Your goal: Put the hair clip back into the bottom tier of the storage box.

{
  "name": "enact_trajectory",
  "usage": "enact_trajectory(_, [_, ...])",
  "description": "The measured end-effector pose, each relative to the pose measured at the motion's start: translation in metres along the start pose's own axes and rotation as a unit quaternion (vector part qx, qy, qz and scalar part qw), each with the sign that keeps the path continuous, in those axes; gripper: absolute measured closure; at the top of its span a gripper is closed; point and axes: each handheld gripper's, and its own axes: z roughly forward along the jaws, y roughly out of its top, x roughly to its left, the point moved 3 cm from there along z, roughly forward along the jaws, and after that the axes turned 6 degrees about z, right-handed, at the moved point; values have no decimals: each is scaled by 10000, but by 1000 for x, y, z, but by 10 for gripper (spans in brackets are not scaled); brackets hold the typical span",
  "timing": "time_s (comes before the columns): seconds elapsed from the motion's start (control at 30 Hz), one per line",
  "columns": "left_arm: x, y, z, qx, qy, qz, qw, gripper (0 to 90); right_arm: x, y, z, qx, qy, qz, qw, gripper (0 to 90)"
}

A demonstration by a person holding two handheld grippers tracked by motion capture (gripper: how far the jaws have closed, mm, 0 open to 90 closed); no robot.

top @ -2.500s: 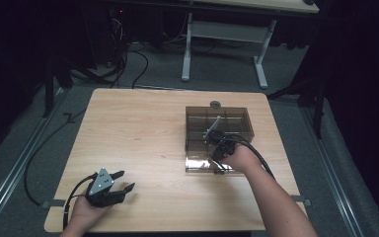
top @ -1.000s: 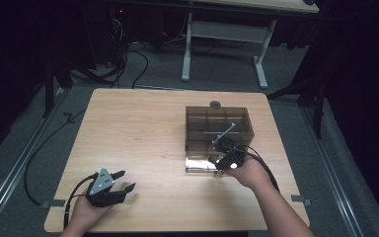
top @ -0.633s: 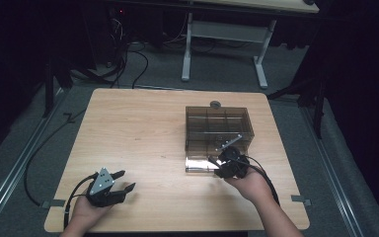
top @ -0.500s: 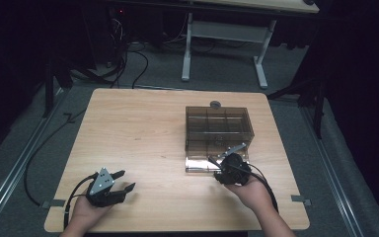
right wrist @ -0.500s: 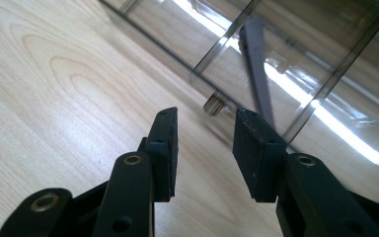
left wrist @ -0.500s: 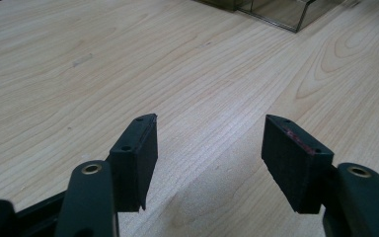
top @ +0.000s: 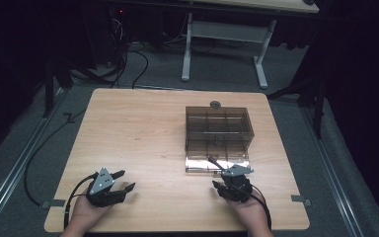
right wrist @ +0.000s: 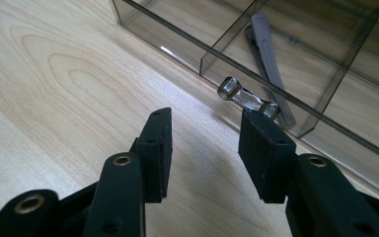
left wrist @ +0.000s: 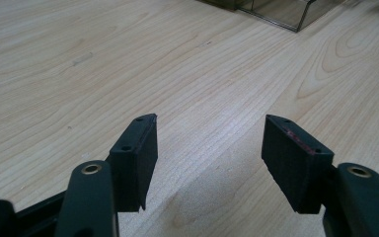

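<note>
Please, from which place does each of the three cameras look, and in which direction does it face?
High view: above the person's side, looking forward and down on the wooden table; both hands, left gripper, right gripper.
Left gripper view: on the left gripper, low across bare tabletop; its open jaws.
Right gripper view: on the right gripper, facing the organizer's drawer handle and grey clip; its open jaws.
Shared: all show the clear organizer box.

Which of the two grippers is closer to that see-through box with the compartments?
The right gripper, just in front of the clear box's pulled-out drawer. The left gripper rests far off near the table's opposite corner.
</note>
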Motion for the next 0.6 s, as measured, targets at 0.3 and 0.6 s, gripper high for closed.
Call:
enact_trajectory(0.3, [0,0,0,-15,34,-23,10000,389,-1,-18,-6,-1132,227,346,9927,549])
enact_trajectory(0.6, [-1,0,0,13,72,-27,10000,388,0,-21,-4,-1072,214,388,9933,532])
